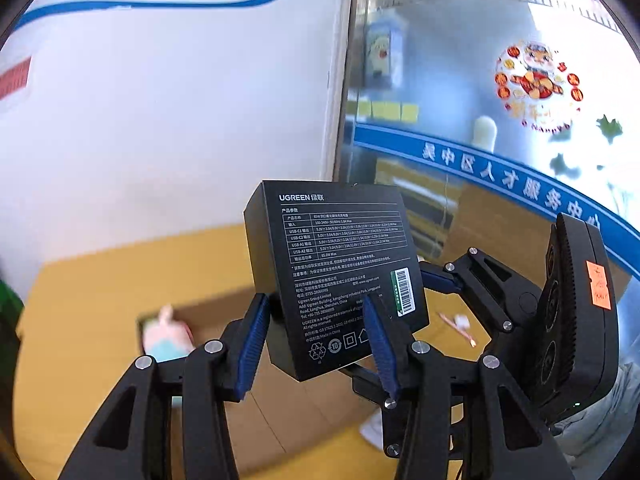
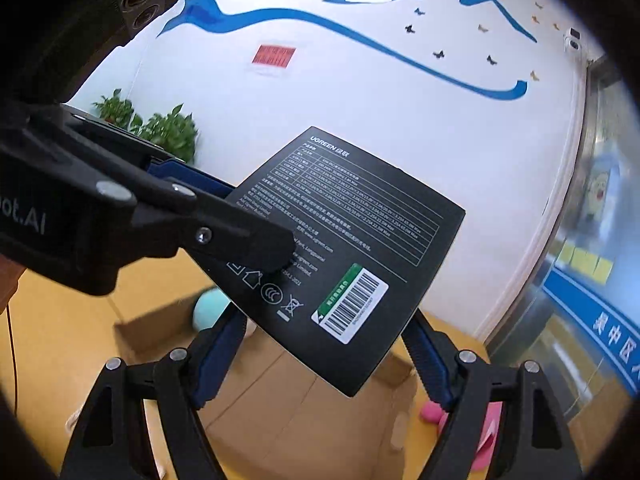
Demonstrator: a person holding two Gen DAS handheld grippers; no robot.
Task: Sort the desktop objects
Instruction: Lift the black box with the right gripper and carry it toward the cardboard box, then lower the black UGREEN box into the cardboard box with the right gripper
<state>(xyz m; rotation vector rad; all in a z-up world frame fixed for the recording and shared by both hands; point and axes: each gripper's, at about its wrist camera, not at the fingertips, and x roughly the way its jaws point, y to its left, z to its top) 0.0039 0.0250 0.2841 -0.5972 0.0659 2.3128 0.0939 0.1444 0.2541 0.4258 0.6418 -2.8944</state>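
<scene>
Both grippers are sharing one black box (image 1: 332, 272) here. The left gripper (image 1: 316, 344) is clamping its lower end, the right gripper (image 2: 332, 356) is gripping its sides too, so it's hanging over the cardboard box (image 2: 296, 408) on the desk (image 1: 80, 320).

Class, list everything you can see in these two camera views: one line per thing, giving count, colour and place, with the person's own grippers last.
Charger box: one, black with white print and a barcode label, held in the air between both grippers.
Cardboard box: one, brown, open, on the table below.
Plush toy: one, pink and pale blue, inside the cardboard box.
Pencil: one, orange, on the table.
Table: one, yellow wood, below.
Pink thing: one, beside the cardboard box; kind unclear.
Plants: two, green, by the white wall.
Left gripper: black with blue pads, clamped on the charger box.
Right gripper: black with blue pads, jaws either side of the charger box; contact unclear.
</scene>
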